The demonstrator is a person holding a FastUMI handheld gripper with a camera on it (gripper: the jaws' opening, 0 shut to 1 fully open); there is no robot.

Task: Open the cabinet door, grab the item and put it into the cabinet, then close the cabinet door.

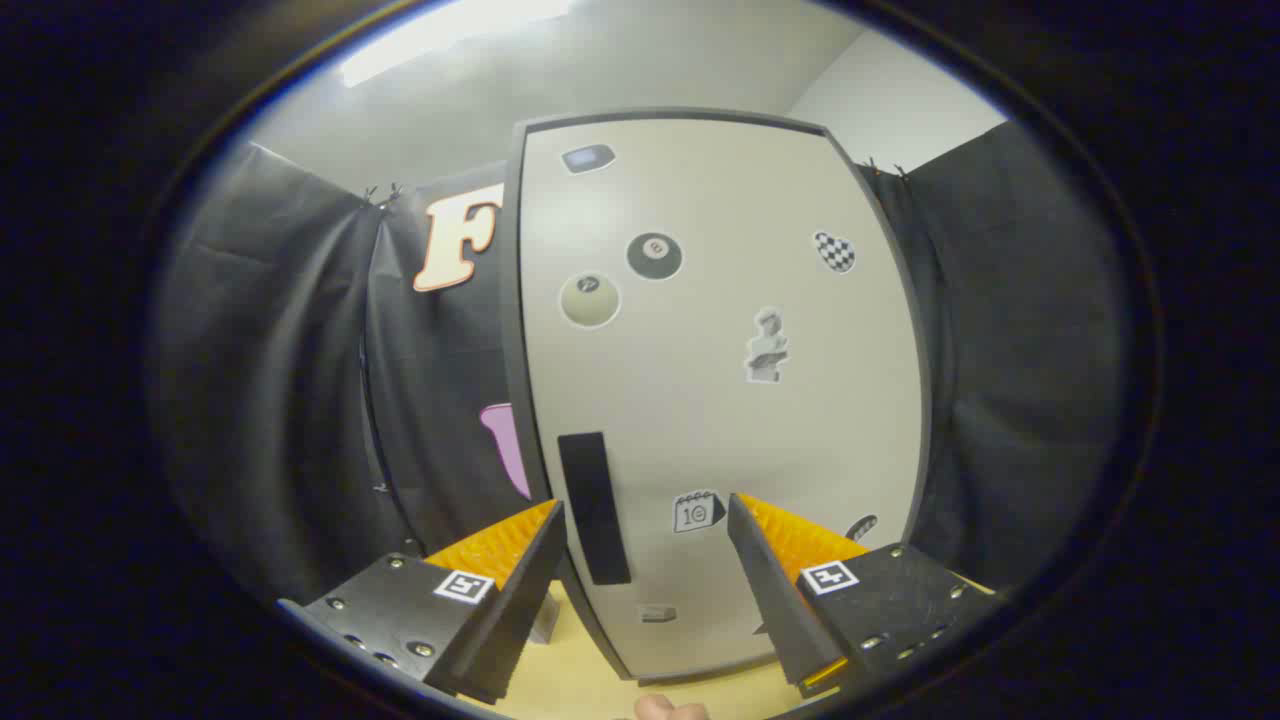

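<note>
A tall pale cabinet (720, 400) with a dark frame stands straight ahead, its door (700, 420) shut and covered with several stickers. A black vertical handle (594, 507) sits near the door's left edge, just beyond my left finger. My gripper (647, 525) is open, with its fingers spread wide in front of the lower part of the door, nothing between them. A small pale item (545, 620) shows partly behind my left finger (520, 570), on the wooden table beside the cabinet's foot; what it is I cannot tell.
The cabinet stands on a light wooden tabletop (575, 680). Black cloth walls (290, 400) hang on both sides. A fingertip of a person's hand (668, 709) shows below, between the fingers.
</note>
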